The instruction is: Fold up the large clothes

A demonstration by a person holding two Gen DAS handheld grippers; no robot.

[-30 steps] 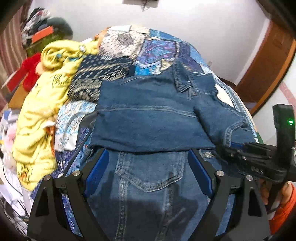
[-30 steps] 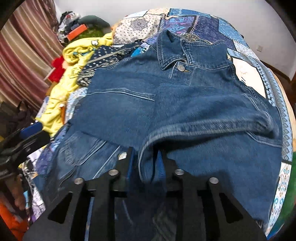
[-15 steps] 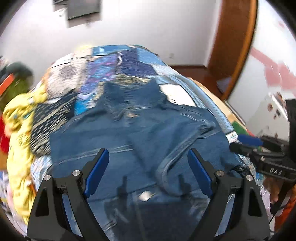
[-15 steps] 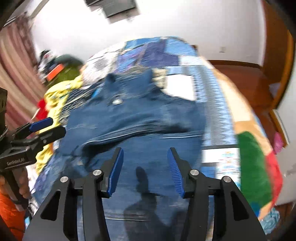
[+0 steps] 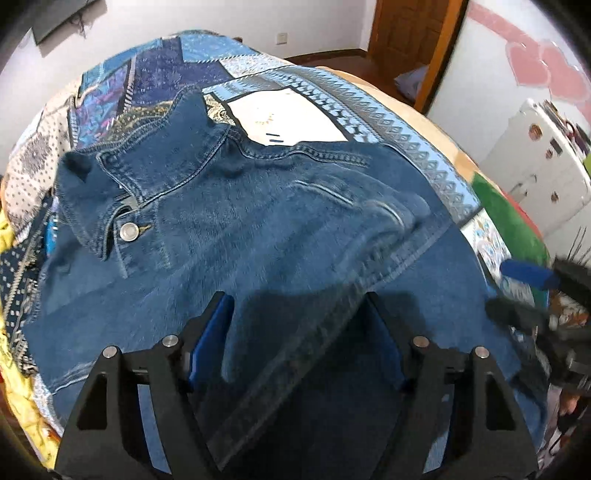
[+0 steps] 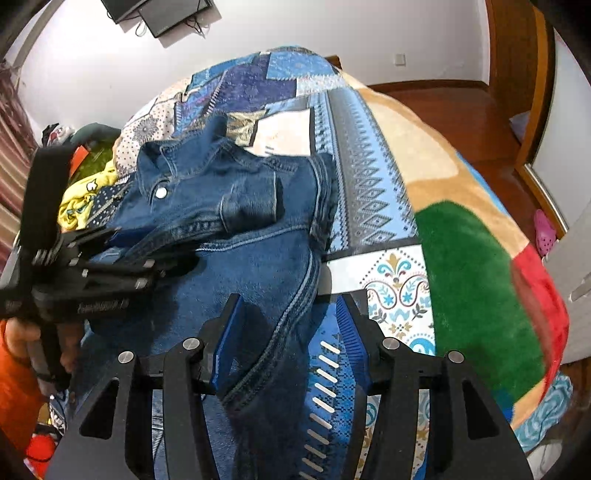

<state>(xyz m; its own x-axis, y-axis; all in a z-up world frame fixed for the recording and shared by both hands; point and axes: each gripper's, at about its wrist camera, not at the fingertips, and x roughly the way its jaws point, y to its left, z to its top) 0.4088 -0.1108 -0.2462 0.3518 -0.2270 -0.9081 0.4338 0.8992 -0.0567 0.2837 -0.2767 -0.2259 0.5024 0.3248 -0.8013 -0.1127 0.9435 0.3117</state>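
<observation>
Big blue denim jacket [image 5: 280,236] spread flat on the bed, on top of a patchwork blanket [image 5: 317,110] of blue, white, green and red squares. Collar [image 5: 155,162] at the far end, away from both grippers, with one shiny silver button [image 5: 129,232] just under it. Left hand-held gripper [image 5: 299,332] right above the near part of the jacket, pointing down at it, blue pads [image 5: 210,343] apart and closing in, with a stitched fold of denim lying under the gap but not pinched. Right hand-held gripper [image 6: 288,332] over the jacket's right edge, blue pads [image 6: 227,339] apart, the seamed edge of the cloth running up between them, left pad over denim and right pad over the blanket; no squeeze on the cloth to be seen. Folded sleeve [image 6: 247,206] lying across the chest, ahead of the right gripper. Far ahead and to the left of the grippers, a heap of yellow clothes [image 6: 85,199] next to the jacket. In the right view, the left gripper held by a hand [image 6: 22,332] with an orange sleeve [image 6: 14,391]. White wall [image 6: 258,29] and a brown wooden door [image 5: 406,33] past the bed.
</observation>
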